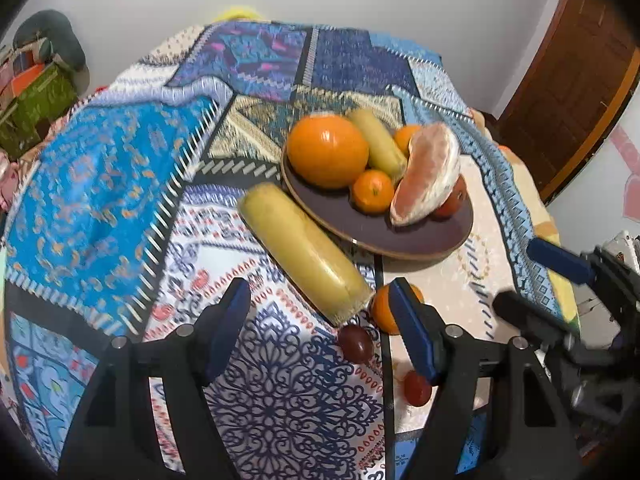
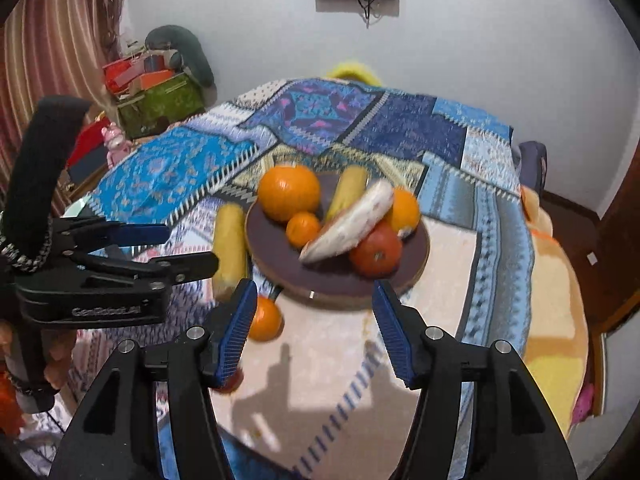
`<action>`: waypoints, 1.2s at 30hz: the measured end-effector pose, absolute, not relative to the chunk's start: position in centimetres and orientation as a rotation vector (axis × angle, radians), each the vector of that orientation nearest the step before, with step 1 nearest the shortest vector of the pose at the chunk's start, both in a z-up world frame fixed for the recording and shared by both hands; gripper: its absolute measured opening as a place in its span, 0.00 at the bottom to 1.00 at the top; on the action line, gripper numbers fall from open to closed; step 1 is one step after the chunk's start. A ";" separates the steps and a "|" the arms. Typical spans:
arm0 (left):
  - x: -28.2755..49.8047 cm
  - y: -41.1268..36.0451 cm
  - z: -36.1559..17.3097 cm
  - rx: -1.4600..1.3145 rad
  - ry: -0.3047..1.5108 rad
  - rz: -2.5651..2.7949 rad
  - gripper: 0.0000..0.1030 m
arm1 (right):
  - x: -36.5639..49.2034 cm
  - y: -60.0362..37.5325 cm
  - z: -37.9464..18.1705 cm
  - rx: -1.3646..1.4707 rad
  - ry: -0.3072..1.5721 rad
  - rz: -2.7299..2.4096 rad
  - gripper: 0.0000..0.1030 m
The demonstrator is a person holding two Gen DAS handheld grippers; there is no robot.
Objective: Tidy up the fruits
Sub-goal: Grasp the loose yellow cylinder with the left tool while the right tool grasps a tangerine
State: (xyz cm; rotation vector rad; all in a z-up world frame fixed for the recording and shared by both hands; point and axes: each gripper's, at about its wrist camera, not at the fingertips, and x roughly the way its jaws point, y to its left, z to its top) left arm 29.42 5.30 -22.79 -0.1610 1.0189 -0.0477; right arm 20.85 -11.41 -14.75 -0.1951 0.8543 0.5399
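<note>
A dark brown plate (image 1: 400, 240) (image 2: 276, 268) holds a big orange (image 1: 327, 151) (image 2: 288, 193), a small mandarin (image 1: 373, 192) (image 2: 303, 229), a yellow-green fruit (image 1: 380, 143) (image 2: 347, 192), a peeled pomelo wedge (image 1: 428, 174) (image 2: 352, 222), another orange (image 2: 404, 208) and a red tomato (image 2: 376, 254). On the cloth lie a long yellow fruit (image 1: 304, 252) (image 2: 229, 248), a small orange (image 1: 384, 308) (image 2: 264, 319) and two dark red fruits (image 1: 356, 343) (image 1: 416, 389). My left gripper (image 1: 320, 320) (image 2: 164, 246) is open and empty above them. My right gripper (image 2: 316, 320) (image 1: 516, 272) is open and empty before the plate.
The table wears a patterned blue patchwork cloth (image 1: 120, 200) (image 2: 400, 128). Boxes and clutter (image 2: 156, 92) stand at the far left by a striped curtain (image 2: 52, 40). A wooden door (image 1: 580, 80) is at the right. The table's right edge (image 2: 560, 280) drops off.
</note>
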 end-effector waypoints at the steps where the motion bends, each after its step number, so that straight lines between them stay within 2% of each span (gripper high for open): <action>1: 29.6 5.1 -23.2 -0.163 1.028 -0.049 0.69 | 20.7 -11.5 -15.2 -0.198 0.864 0.539 0.54; 11: 31.8 4.4 -25.4 -0.197 1.054 0.016 0.69 | 20.4 -12.6 -17.0 -0.175 0.913 0.538 0.55; 17: 31.5 5.0 -25.8 -0.258 1.059 -0.015 0.51 | 20.3 -12.3 -17.3 -0.165 0.916 0.557 0.55; 24: 29.7 6.5 -25.2 -0.216 1.042 -0.020 0.38 | 20.2 -10.0 -18.1 -0.184 0.937 0.610 0.55; 31: 28.7 9.1 -25.4 -0.256 1.046 -0.016 0.34 | 21.4 -7.9 -19.4 -0.195 0.980 0.646 0.54; 36: 27.8 8.6 -25.2 -0.213 1.047 -0.029 0.34 | 22.1 -6.7 -20.2 -0.212 1.020 0.667 0.41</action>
